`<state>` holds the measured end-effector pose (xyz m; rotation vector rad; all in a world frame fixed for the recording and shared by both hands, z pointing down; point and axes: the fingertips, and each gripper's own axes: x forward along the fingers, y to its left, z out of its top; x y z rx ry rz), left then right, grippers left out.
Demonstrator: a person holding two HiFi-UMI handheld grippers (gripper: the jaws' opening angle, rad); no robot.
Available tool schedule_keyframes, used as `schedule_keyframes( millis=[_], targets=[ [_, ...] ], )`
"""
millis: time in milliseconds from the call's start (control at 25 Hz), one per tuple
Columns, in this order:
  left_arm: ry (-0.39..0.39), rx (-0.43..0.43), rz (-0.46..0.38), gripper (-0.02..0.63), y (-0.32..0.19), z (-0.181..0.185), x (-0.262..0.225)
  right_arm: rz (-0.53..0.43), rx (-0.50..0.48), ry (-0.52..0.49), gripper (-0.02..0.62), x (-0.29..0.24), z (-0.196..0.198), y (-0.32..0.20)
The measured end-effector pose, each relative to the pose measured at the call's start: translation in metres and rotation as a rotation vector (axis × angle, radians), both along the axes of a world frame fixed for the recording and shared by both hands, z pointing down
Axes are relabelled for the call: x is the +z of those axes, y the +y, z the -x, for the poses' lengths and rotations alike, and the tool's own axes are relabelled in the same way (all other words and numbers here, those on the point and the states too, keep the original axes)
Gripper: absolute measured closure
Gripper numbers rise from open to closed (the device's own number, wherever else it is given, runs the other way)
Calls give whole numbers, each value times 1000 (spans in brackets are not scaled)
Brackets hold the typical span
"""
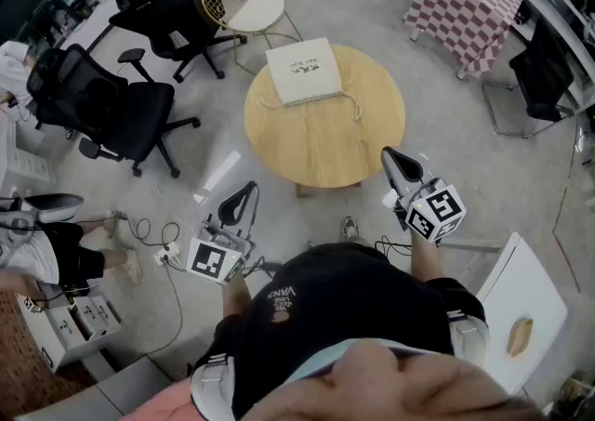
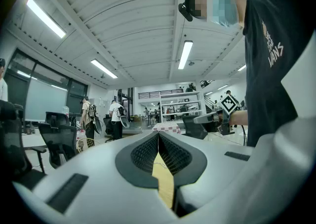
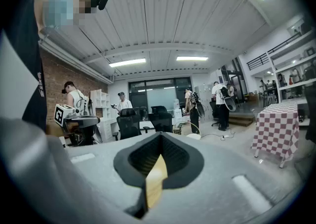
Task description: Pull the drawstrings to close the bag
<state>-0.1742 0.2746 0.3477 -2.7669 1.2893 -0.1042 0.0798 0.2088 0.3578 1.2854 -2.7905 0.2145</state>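
Looking down, the head view shows the cream drawstring bag [image 1: 302, 71] lying flat on the far part of the round wooden table [image 1: 344, 140]. The left gripper [image 1: 240, 201] and right gripper [image 1: 400, 168] are held at the table's near side, well apart from the bag. Left gripper view: jaws together, nothing between. Right gripper view: jaws likewise together, empty.
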Motion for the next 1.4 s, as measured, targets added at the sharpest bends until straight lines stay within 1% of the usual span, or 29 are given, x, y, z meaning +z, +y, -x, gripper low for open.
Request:
schedule_keyframes(
  millis=[360,520,640,680,760,800,880,920,1040,1120,1200,1320,1400],
  targets=[
    [-13,30,-6,607,15,14,0,-9,-3,-25,598,-4,19,19],
    [-6,42,22,607,23,17,6,-19,-12,-49,597,-3,26,28],
    [-15,58,3,607,27,22,13,-15,-3,-70,597,-2,28,34],
    [-11,56,9,607,28,22,14,-11,-5,-71,597,-2,29,35],
    [16,39,53,607,28,20,12,-8,-11,-66,597,-1,30,35],
    [28,30,76,606,28,19,12,-9,-12,-67,597,-1,30,33],
    [36,16,88,606,24,20,12,-15,-14,-75,597,-3,31,26],
    [36,12,77,607,21,21,11,-18,-15,-80,597,-4,31,22],
    [19,10,5,607,9,28,11,-24,-24,-84,597,-6,32,8],
    [18,6,-5,606,0,26,11,-24,-26,-85,597,-6,31,-3],
    [18,5,7,607,-9,20,11,-22,-29,-90,597,-5,29,-14],
    [41,-4,64,606,-25,5,10,-20,-42,-87,597,-3,23,-32],
    [48,3,59,606,-38,-7,8,-17,-50,-91,597,-1,15,-46]
  ],
)
